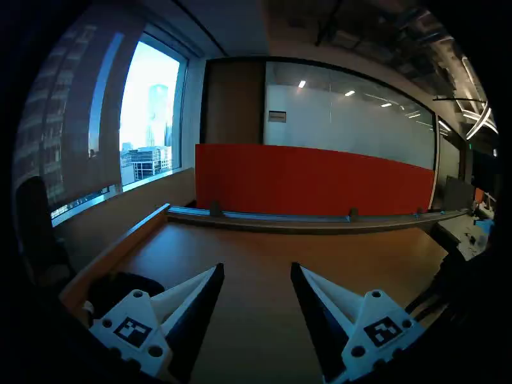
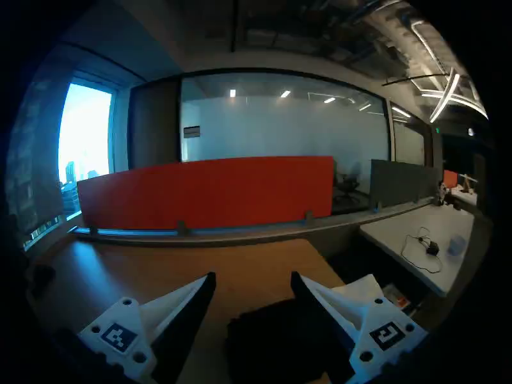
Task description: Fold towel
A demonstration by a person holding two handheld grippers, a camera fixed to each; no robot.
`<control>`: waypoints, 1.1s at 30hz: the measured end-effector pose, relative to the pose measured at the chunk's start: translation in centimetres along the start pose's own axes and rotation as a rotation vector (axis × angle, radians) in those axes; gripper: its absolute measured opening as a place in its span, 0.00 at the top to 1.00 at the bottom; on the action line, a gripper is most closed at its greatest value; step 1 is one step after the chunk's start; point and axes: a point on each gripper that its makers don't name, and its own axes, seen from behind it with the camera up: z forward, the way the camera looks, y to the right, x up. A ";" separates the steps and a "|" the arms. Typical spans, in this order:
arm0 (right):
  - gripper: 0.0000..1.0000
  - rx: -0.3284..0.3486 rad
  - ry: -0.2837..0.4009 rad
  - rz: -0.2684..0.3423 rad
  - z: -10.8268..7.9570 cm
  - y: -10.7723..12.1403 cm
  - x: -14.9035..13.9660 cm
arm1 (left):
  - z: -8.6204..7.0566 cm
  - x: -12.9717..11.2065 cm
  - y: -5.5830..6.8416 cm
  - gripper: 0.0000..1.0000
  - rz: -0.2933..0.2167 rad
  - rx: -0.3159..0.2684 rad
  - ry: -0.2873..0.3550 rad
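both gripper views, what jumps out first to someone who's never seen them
The red partition along the far edge of the wooden desk dominates, with a bright window to its left in the left gripper view. In the right gripper view a dark towel lies on the desk under the open right gripper.

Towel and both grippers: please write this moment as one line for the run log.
towel: dark, lying on desk, not gripped | left gripper: open, empty | right gripper: open, towel just below its fingers
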 end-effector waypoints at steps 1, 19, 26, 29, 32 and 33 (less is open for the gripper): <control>0.10 0.003 0.001 -0.003 0.0 -0.2 0.1 | 0.1 0.2 0.0 0.24 -0.004 0.002 0.007; 0.09 0.054 0.061 -0.011 -0.4 -6.3 2.5 | 0.5 2.5 -0.1 0.24 -0.025 -0.022 0.071; 0.09 0.074 0.090 -0.011 -0.4 -10.0 3.5 | 0.4 2.9 -0.3 0.24 -0.030 -0.035 0.083; 0.09 0.086 0.100 -0.009 -0.4 -11.6 3.8 | 0.4 3.1 -0.6 0.24 -0.041 -0.036 0.091; 0.09 0.102 0.105 -0.008 -0.4 -13.3 3.9 | 0.4 3.3 -0.9 0.24 -0.052 -0.039 0.099; 0.09 0.106 0.107 -0.007 -0.4 -13.8 4.0 | 0.3 3.4 -1.0 0.24 -0.054 -0.041 0.102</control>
